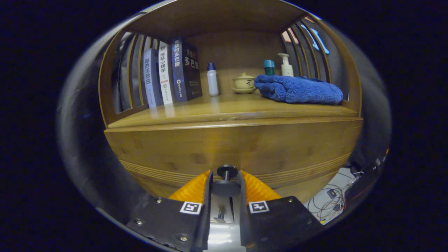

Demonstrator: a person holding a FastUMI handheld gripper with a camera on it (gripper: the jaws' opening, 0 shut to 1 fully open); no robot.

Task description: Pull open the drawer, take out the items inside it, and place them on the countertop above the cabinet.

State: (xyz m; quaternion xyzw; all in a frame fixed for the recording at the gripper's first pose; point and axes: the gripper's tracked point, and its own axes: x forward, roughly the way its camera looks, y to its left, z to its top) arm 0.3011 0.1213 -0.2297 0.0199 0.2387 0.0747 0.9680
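The wooden drawer front (245,147) spans the cabinet just beyond my fingers. Its black knob (226,187) sticks out toward me on a short stem. My gripper (225,174) is shut on this knob, with one orange finger (194,187) to its left and the other pressing on its right. The inside of the drawer is hidden, so the items in it cannot be seen. The countertop (217,110) lies directly above the drawer front, with bare wood along its near edge.
On the countertop stand three books (171,71) at the left, a small white bottle (212,79), a lidded tea cup (244,83), a folded blue towel (297,89), a teal container (269,67) and a pump bottle (286,65). Slatted side rails enclose the shelf. Cables (332,199) lie on the floor at the lower right.
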